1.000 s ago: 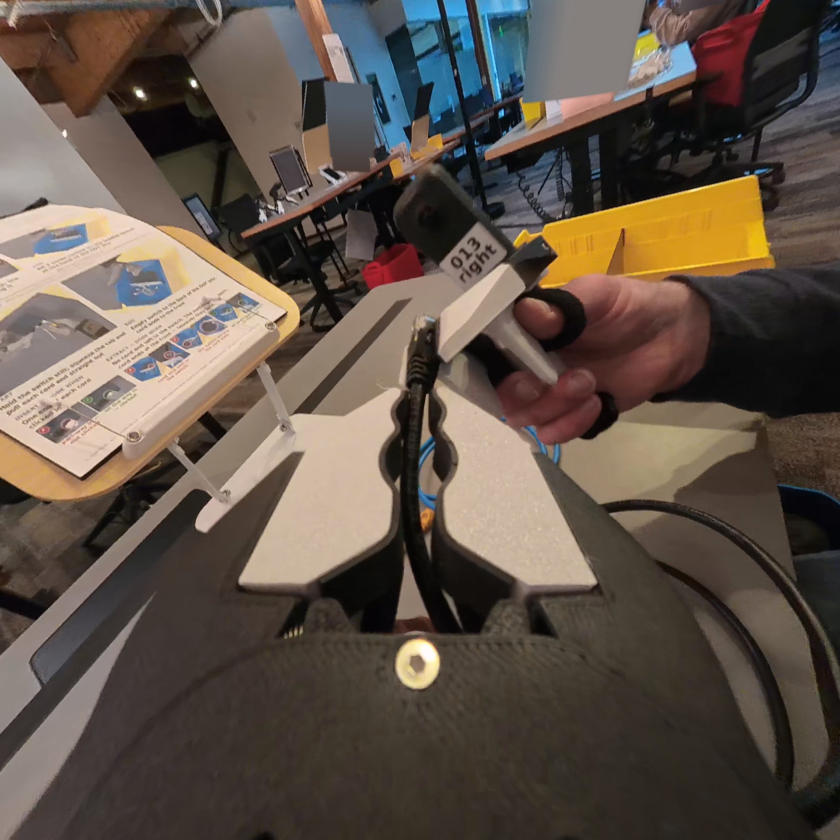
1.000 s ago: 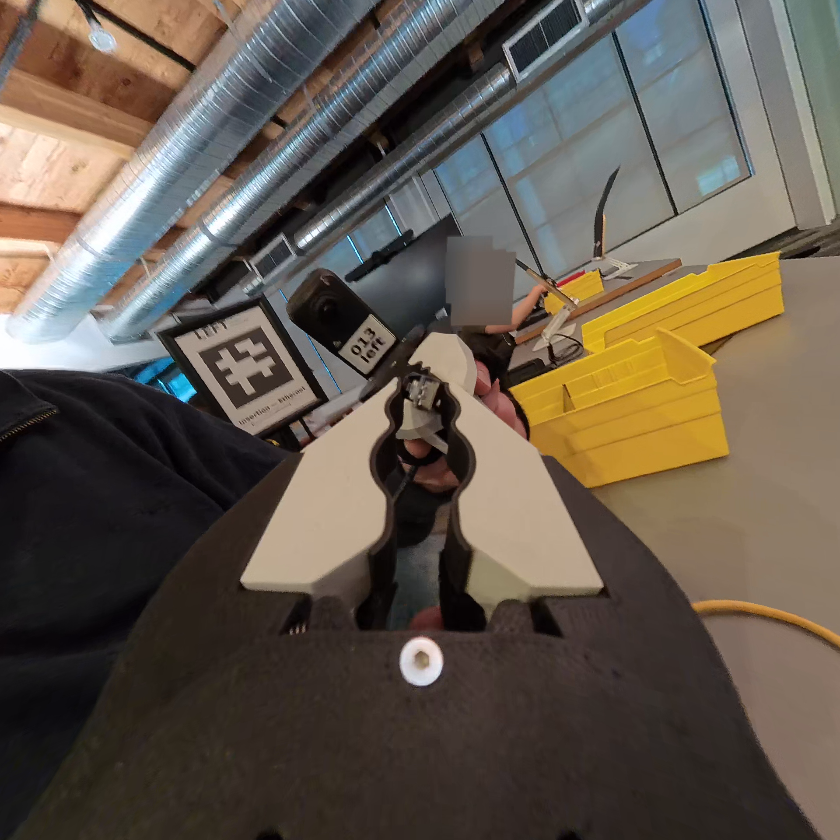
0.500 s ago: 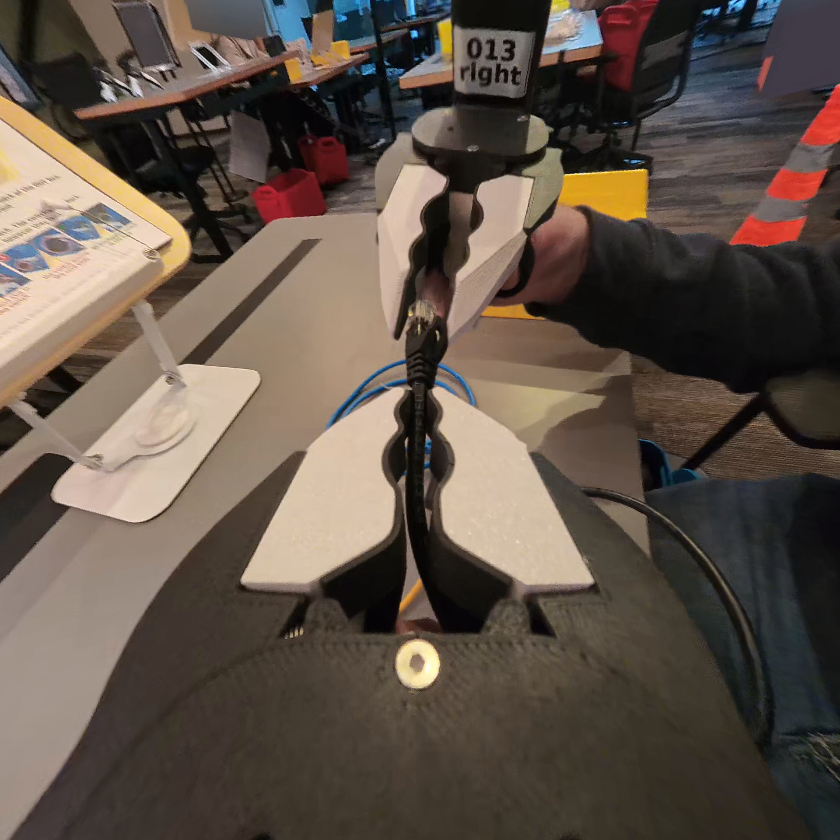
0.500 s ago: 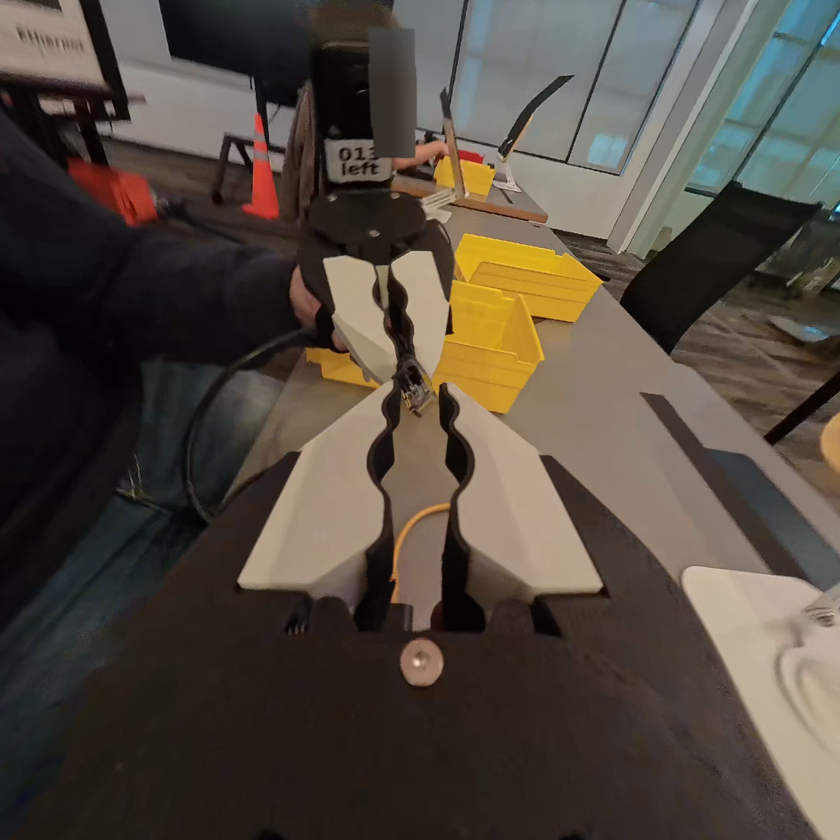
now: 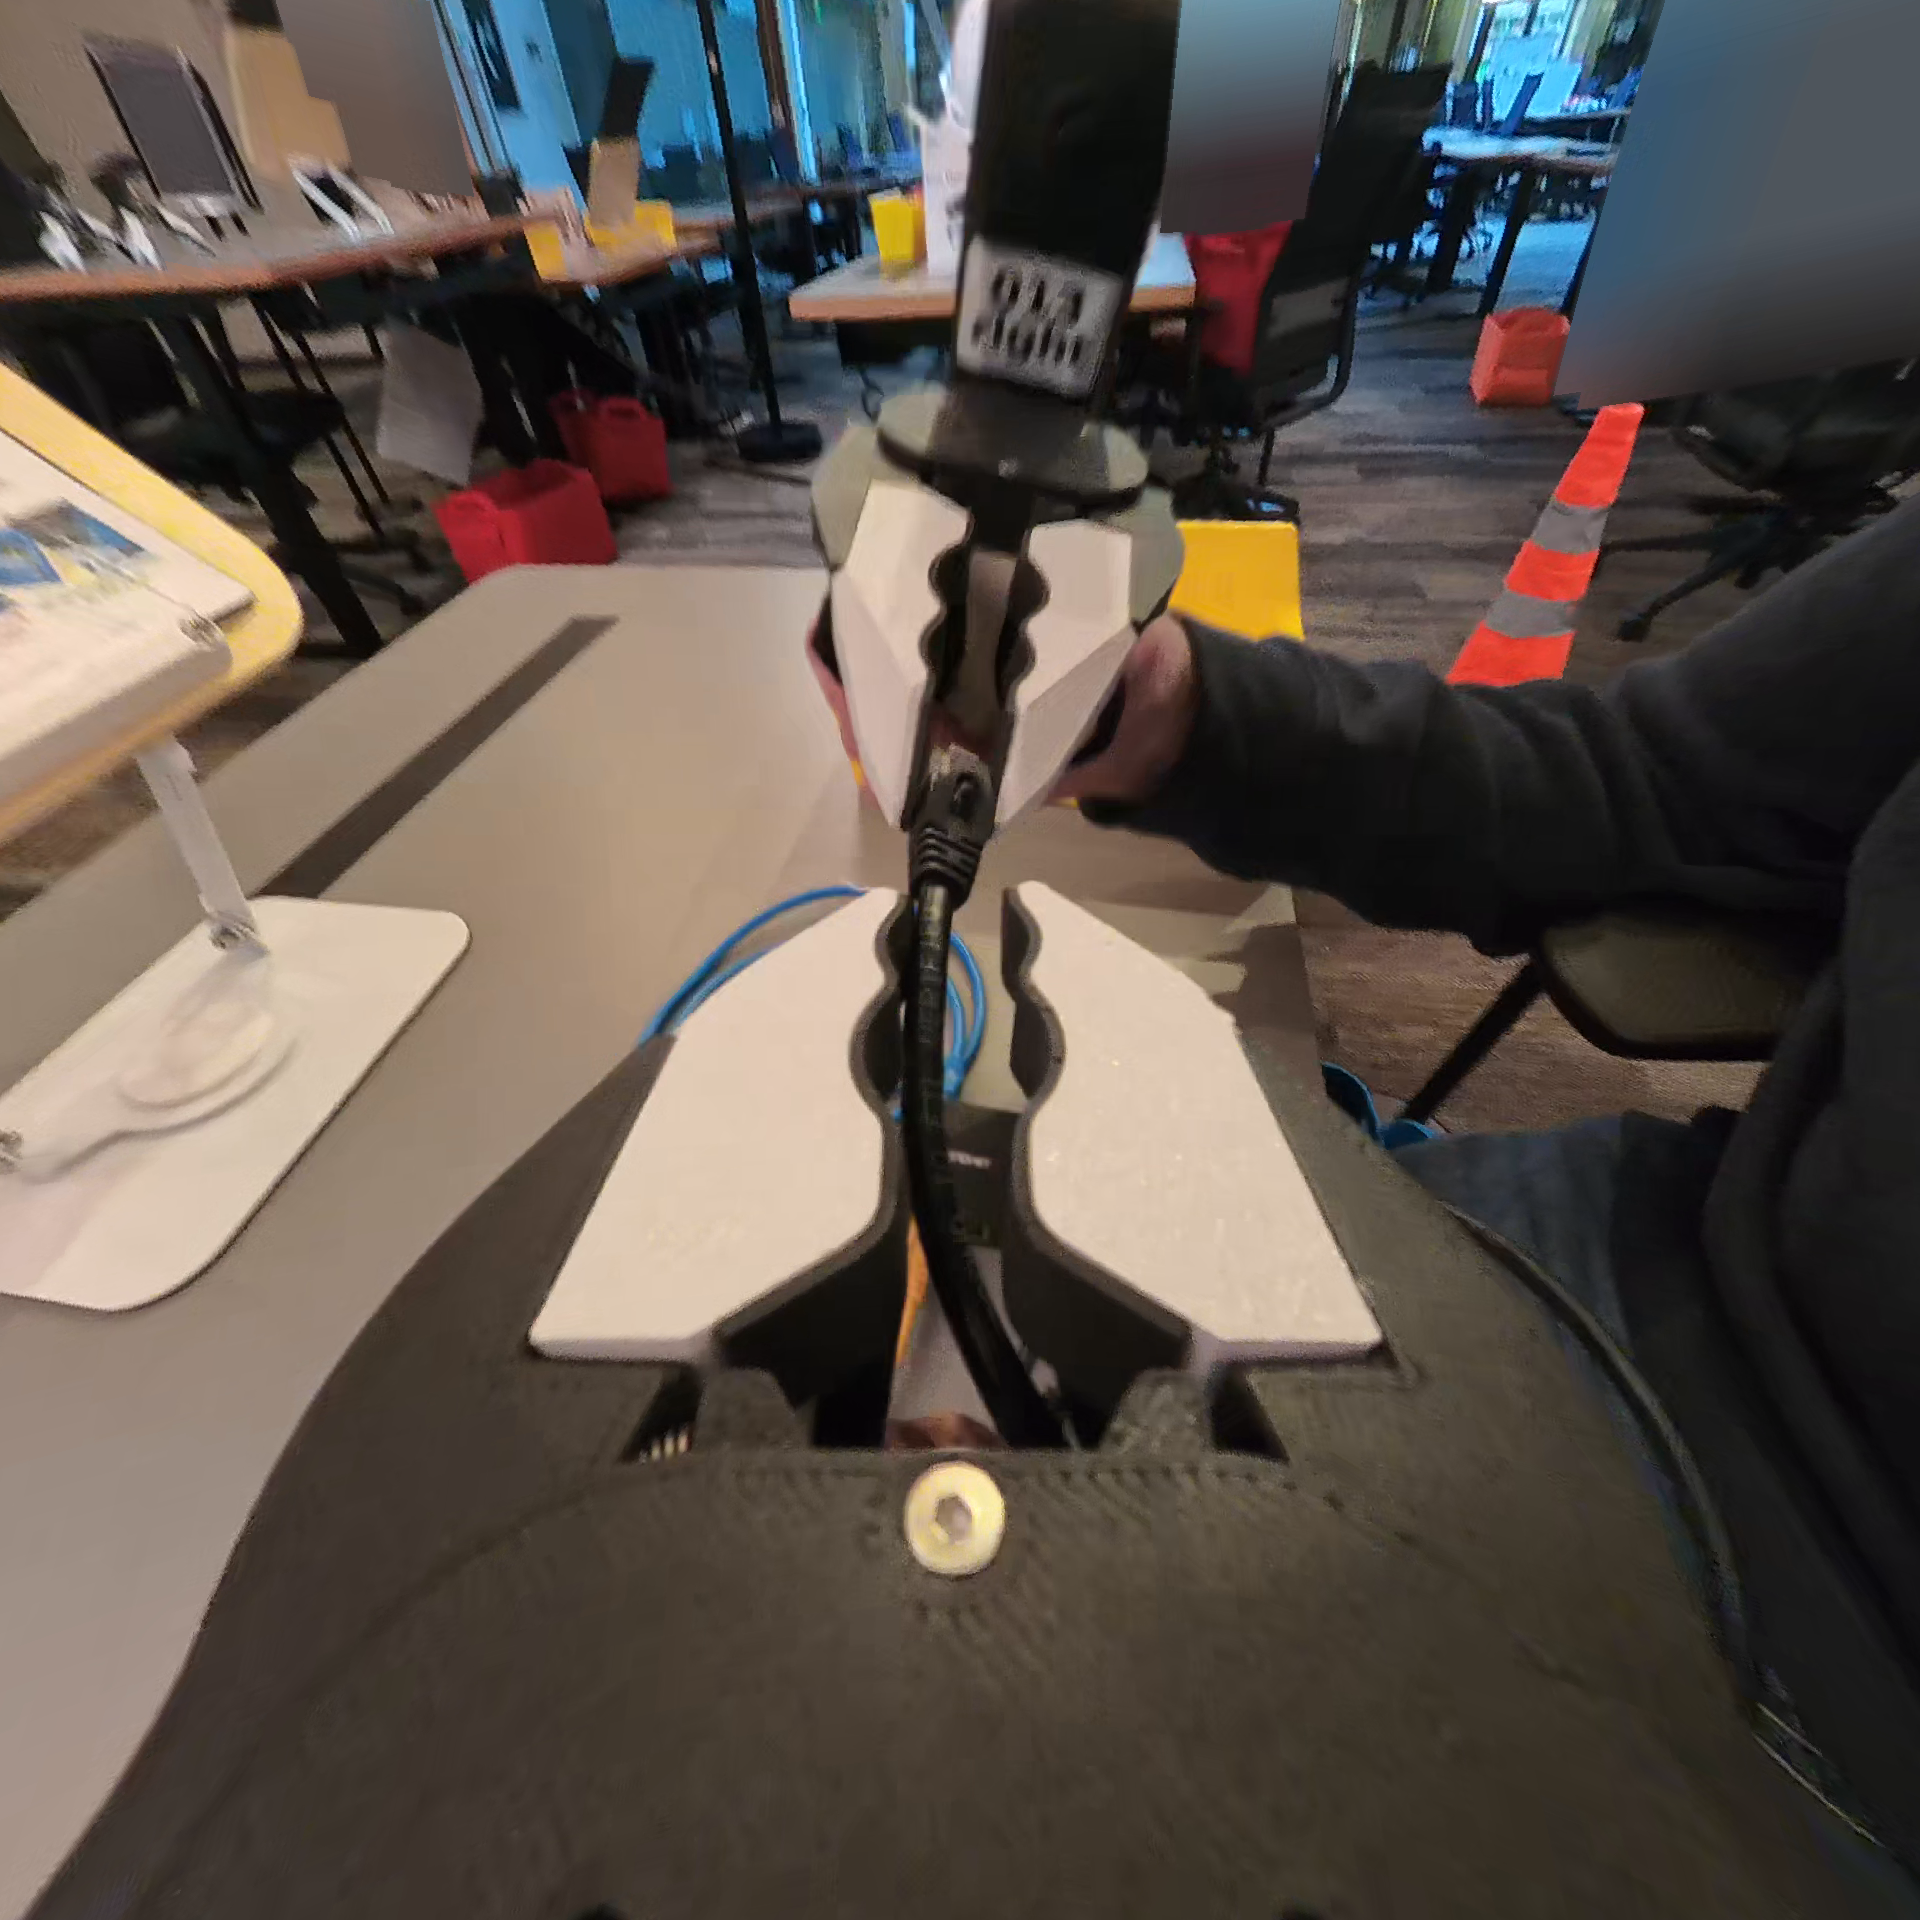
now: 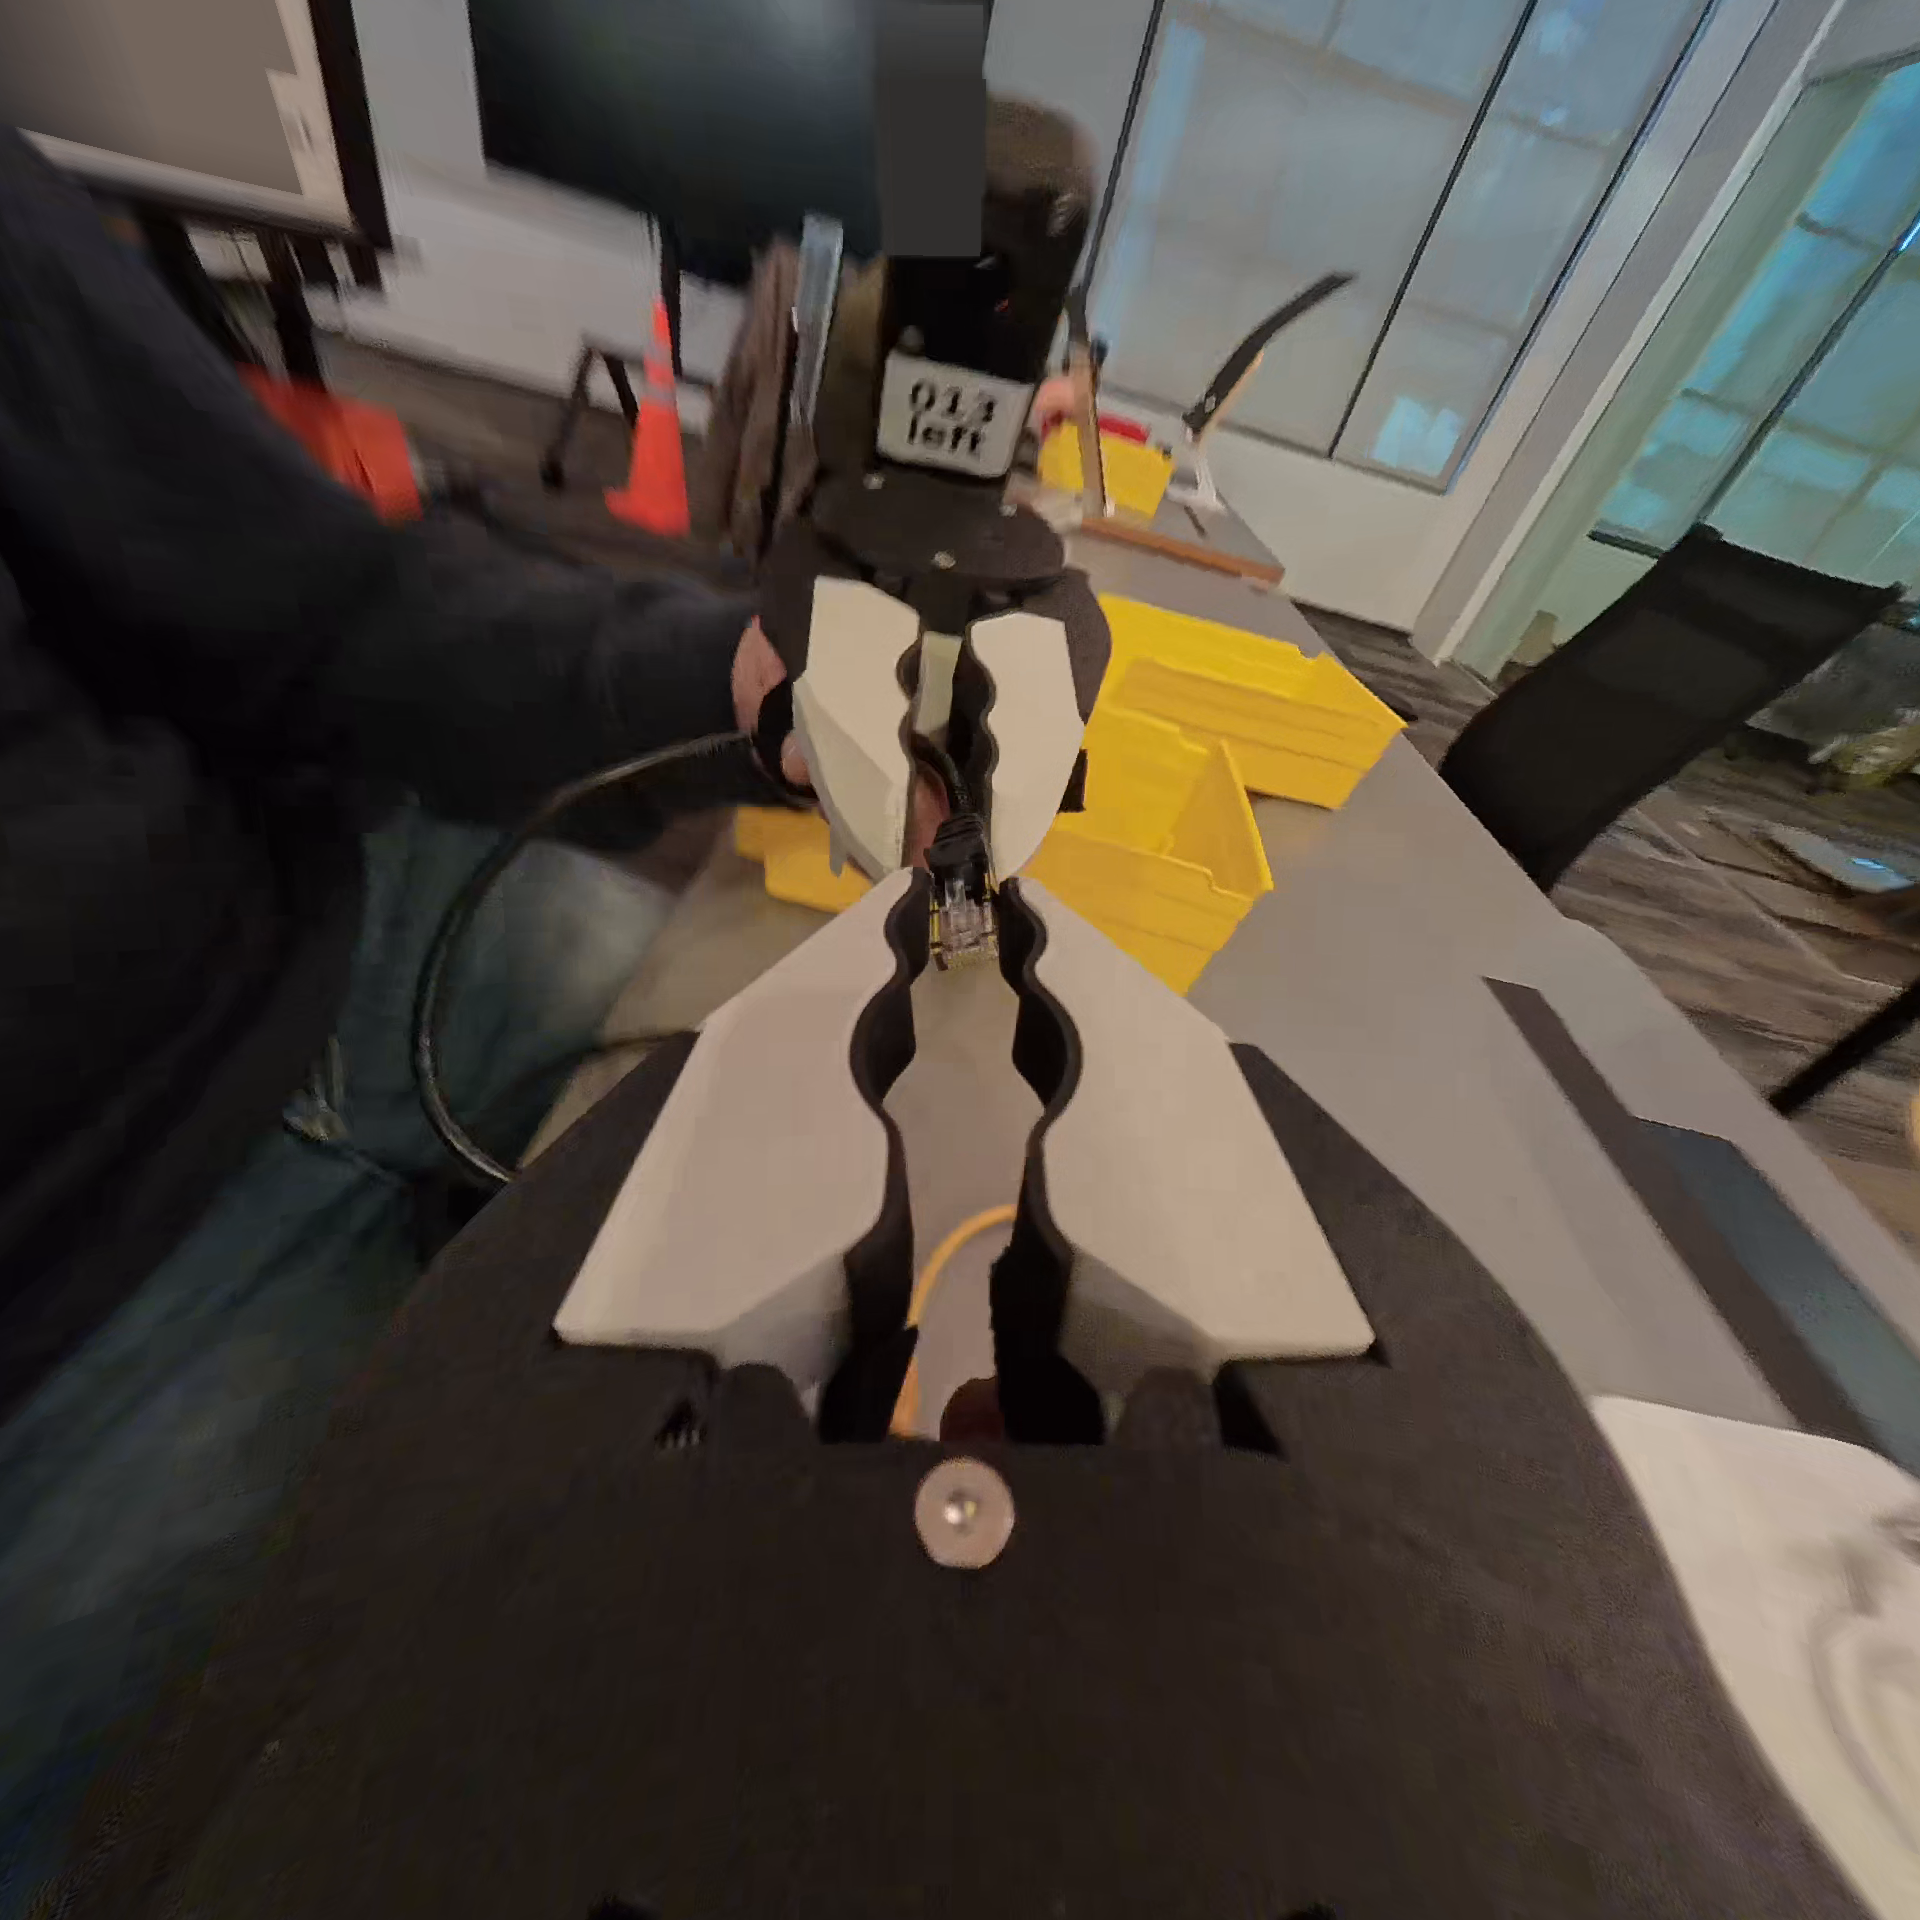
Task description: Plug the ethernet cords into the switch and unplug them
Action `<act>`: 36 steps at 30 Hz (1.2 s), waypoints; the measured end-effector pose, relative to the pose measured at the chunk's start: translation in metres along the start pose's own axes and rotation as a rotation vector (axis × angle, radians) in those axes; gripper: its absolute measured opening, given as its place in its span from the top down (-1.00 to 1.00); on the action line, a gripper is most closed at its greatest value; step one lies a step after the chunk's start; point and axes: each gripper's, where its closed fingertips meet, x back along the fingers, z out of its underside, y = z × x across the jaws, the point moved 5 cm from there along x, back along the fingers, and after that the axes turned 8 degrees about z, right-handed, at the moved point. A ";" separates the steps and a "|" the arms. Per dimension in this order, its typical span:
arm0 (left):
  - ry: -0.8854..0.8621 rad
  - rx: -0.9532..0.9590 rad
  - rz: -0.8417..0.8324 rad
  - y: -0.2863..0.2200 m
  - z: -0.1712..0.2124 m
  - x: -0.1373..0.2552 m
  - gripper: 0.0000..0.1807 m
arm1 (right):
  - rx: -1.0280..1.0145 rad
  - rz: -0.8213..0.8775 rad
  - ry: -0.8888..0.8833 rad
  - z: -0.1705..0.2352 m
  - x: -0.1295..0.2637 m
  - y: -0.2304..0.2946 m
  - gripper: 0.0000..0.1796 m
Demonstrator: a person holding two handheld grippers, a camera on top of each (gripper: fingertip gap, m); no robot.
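A black ethernet cord (image 5: 925,1039) runs up between my left gripper's (image 5: 956,904) fingers, which stand apart with a gap beside the cord, so it is open. My right gripper (image 6: 958,894) faces it tip to tip and is shut on the cord's clear plug (image 6: 961,920). In the left wrist view the right gripper (image 5: 951,810) holds the plug's black boot (image 5: 948,831) just beyond my fingertips. A blue cord (image 5: 971,987) and a yellow cord (image 6: 956,1247) lie on the grey table (image 5: 623,779) below. A small black box (image 5: 977,1153), perhaps the switch, shows between my left fingers.
An instruction board (image 5: 104,644) on a white-based stand (image 5: 260,1039) is at the table's left. Yellow bins (image 6: 1195,790) sit at the table's far end in the right wrist view. The person's legs are beside the table edge. An orange cone (image 5: 1548,561) stands on the floor. Both grippers' tips are close together, under 4 cm apart.
Both grippers tilted down and moved tip to tip. The right gripper closed on the plug. The left gripper's fingers opened off the cord.
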 end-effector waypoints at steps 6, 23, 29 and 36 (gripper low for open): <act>-0.098 -0.021 -0.085 0.003 -0.010 -0.005 0.77 | -0.318 -0.040 -0.276 0.008 0.002 -0.009 0.88; -0.016 -0.258 -0.168 0.001 0.000 -0.009 0.78 | -0.655 -0.191 -0.390 0.024 -0.001 -0.007 0.89; -0.024 -0.241 -0.134 0.000 0.004 -0.009 0.87 | -0.665 -0.208 -0.377 0.026 -0.001 -0.006 0.89; -0.040 -0.253 -0.179 -0.002 0.003 -0.011 0.87 | -0.692 -0.222 -0.395 0.028 0.000 -0.006 0.89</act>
